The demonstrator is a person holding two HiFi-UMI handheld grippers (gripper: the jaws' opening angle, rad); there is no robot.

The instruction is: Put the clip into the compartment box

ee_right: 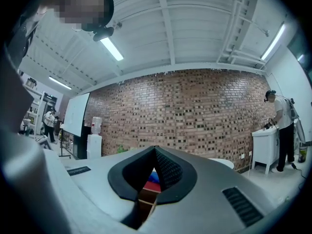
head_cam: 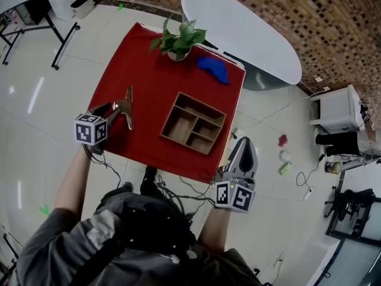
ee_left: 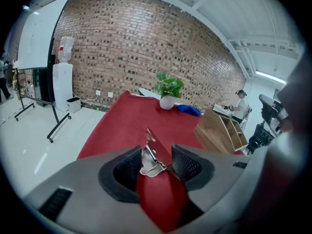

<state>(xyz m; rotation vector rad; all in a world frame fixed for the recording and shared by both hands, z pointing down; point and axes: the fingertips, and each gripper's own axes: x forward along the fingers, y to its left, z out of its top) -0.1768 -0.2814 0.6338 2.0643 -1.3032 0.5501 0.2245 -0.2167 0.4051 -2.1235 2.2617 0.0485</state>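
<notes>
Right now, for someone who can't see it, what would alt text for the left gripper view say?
A metal clip lies on a red tablecloth between the open jaws of the left gripper. Beyond, a wooden compartment box stands at right and a potted plant at the far end, before a brick wall.

Clip [ee_left: 151, 162] of shiny metal, tablecloth [head_cam: 143, 61] of matt red fabric, compartment box [head_cam: 171, 113] of smooth bare wood.

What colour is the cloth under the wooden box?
Plain red cloth, clearest in the head view.
</notes>
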